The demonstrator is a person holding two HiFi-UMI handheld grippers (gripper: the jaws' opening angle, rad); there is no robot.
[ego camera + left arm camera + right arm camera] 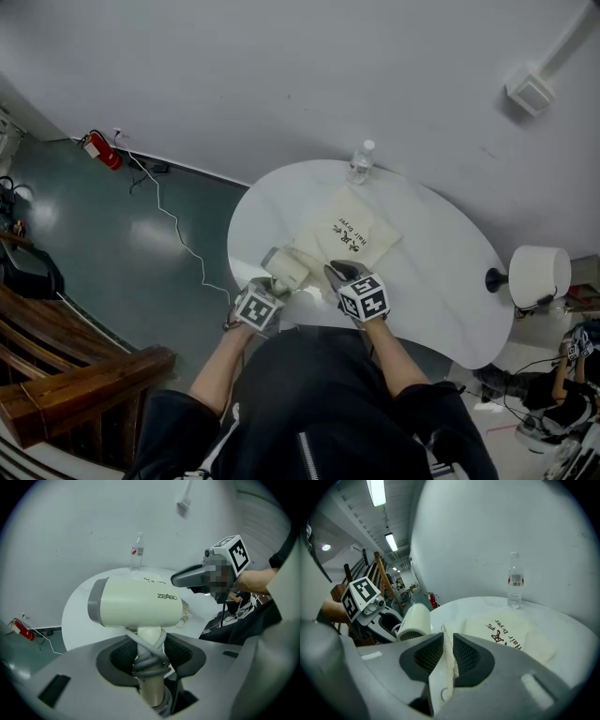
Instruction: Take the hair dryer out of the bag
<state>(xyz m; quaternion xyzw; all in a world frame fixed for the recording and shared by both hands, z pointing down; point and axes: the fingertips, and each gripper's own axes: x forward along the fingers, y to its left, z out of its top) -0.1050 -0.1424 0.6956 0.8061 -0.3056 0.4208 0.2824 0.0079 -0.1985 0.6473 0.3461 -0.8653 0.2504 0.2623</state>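
The cream hair dryer (136, 603) with a grey rear band is outside the bag, over the table's near left part. My left gripper (150, 660) is shut on its handle, where the grey cord is wound round. The flat cream bag (349, 234) with printed lettering lies on the white table (441, 281). My right gripper (447, 653) is shut on the bag's near edge, with the cloth pinched between its pads. In the head view the hair dryer (286, 267) sits just left of the bag's mouth, between the left gripper (267, 292) and the right gripper (339, 274).
A clear water bottle (360, 161) stands at the table's far edge, behind the bag. A white round lamp (539, 277) is off the table's right end. On the floor at the left are a red fire extinguisher (101, 148), a white cable and wooden furniture (56, 366).
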